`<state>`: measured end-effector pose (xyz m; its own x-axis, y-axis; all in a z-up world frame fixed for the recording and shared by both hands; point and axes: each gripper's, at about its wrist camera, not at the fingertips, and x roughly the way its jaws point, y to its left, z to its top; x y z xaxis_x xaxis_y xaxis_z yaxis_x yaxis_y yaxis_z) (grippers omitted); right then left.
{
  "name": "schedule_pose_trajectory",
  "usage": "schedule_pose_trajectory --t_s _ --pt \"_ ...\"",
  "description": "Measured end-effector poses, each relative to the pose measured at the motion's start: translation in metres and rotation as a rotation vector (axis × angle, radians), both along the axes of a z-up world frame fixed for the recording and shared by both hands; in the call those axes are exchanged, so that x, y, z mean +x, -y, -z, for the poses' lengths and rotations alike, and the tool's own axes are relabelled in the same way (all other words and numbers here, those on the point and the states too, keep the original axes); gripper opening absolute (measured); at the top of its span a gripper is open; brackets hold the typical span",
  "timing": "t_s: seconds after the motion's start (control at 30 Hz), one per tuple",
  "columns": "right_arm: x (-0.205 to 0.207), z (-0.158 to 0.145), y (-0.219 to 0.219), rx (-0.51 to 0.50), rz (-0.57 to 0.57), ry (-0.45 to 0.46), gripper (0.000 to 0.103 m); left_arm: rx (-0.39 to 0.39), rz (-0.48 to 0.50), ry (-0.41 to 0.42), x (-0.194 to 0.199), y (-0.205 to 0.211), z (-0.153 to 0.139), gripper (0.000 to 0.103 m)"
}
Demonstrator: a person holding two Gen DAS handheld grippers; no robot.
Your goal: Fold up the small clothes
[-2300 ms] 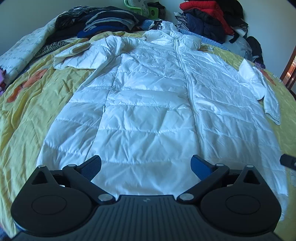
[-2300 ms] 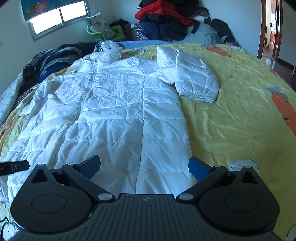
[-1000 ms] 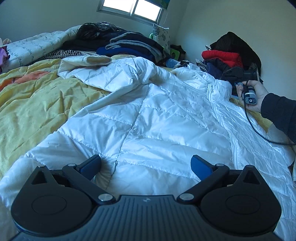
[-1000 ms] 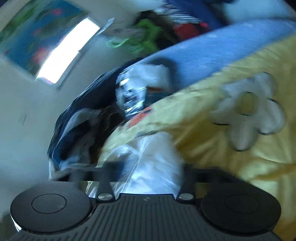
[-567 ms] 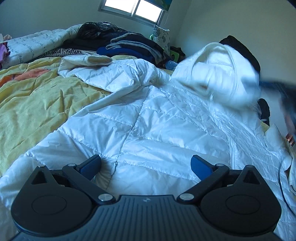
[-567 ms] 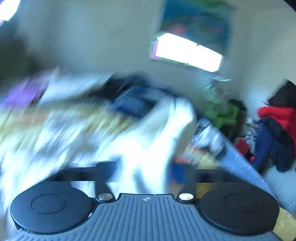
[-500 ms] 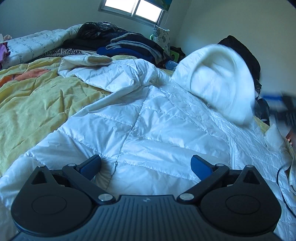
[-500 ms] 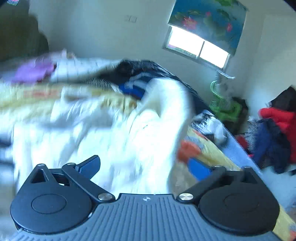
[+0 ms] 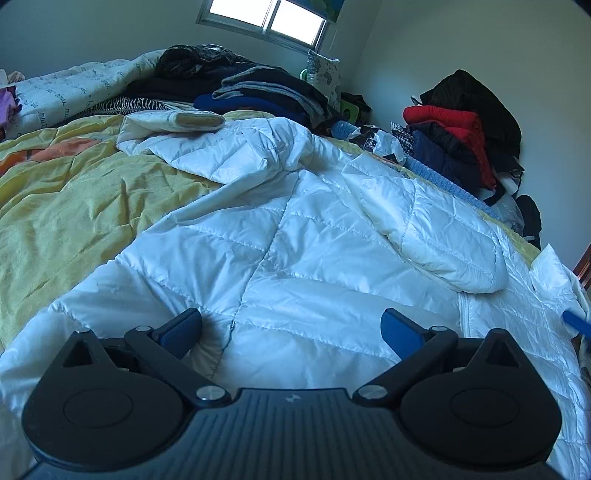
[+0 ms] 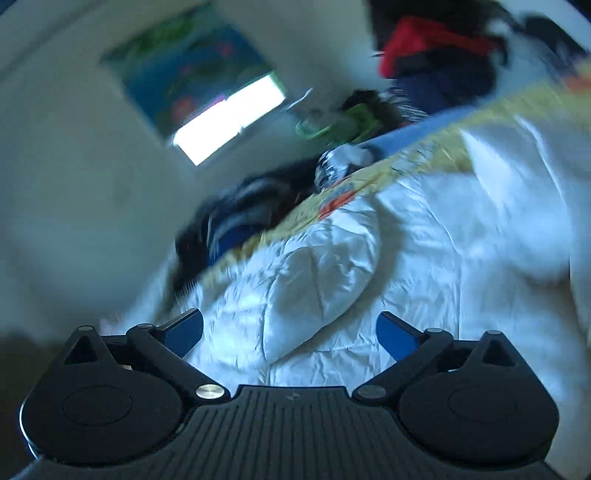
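Coat (image 9: 295, 258) on the bed: the white quilted coat lies flat on your yellow bedspread (image 9: 74, 192), its long axis running from your left gripper (image 9: 291, 328) away toward the far pile of clothes (image 9: 258, 92), collar end farthest from you. Its hood (image 9: 439, 229) is folded down onto the chest beside the zip, and one sleeve (image 9: 207, 147) is spread out to the left, the cuff lying on the bedspread. The hem is cut off behind your left gripper, whose jaws stand spread wide just above the fabric, pinching nothing.

Your right gripper (image 10: 290, 332) is also spread wide over the coat; a rounded white fold, which looks like the hood (image 10: 317, 291), lies ahead of its fingers, untouched. That view is tilted and badly smeared, so the far edge of the bed is hard to read. One blue fingertip (image 9: 576, 323) of it pokes in at the right edge of the left view.

A second heap, red jacket (image 9: 447, 118) on top, sits against the wall at right. A window (image 9: 269, 18) is partly cut off at the top.
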<state>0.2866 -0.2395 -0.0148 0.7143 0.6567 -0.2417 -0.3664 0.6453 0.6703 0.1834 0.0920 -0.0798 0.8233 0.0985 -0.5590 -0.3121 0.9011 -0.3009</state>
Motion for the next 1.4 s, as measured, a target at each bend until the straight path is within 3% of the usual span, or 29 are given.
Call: schedule_pose_trajectory --t_s 0.13,0.23,0.3,0.47,0.57,0.67,0.77,0.87,1.13,1.4 --pt "0.002 0.039 0.002 0.142 -0.004 -0.022 0.1 0.01 -0.001 -0.006 0.0 0.002 -0.001 0.103" --pt "0.002 0.042 0.001 0.161 -0.033 -0.025 0.101 0.036 0.005 -0.025 0.002 0.005 -0.003 0.103" --pt "-0.002 0.045 0.01 0.227 -0.045 -0.011 0.101 0.013 0.003 -0.043 0.007 0.005 -0.009 0.103" --pt "-0.001 0.056 0.036 0.35 -0.03 -0.062 0.103 -0.315 -0.052 0.044 0.032 0.004 -0.043 0.103" --pt "-0.001 0.061 0.041 0.404 -0.031 -0.072 0.103 -0.415 0.005 0.044 0.069 0.019 -0.053 0.103" --pt "0.002 0.064 0.041 0.415 -0.039 -0.087 0.103 -0.408 0.079 -0.009 0.114 0.031 -0.054 0.103" --pt "0.006 0.069 0.043 0.44 -0.04 -0.098 0.103 -0.448 0.127 -0.047 0.139 0.034 -0.05 0.103" --pt "0.007 0.071 0.045 0.465 -0.043 -0.106 0.103 -0.43 0.114 -0.044 0.146 0.038 -0.045 0.103" --pt "0.012 0.071 0.037 0.423 -0.062 -0.1 0.103 -0.545 0.074 -0.055 0.14 0.023 -0.025 0.103" --pt "0.014 0.068 0.037 0.425 -0.07 -0.106 0.103 -0.576 0.17 -0.039 0.153 0.024 -0.016 0.103"
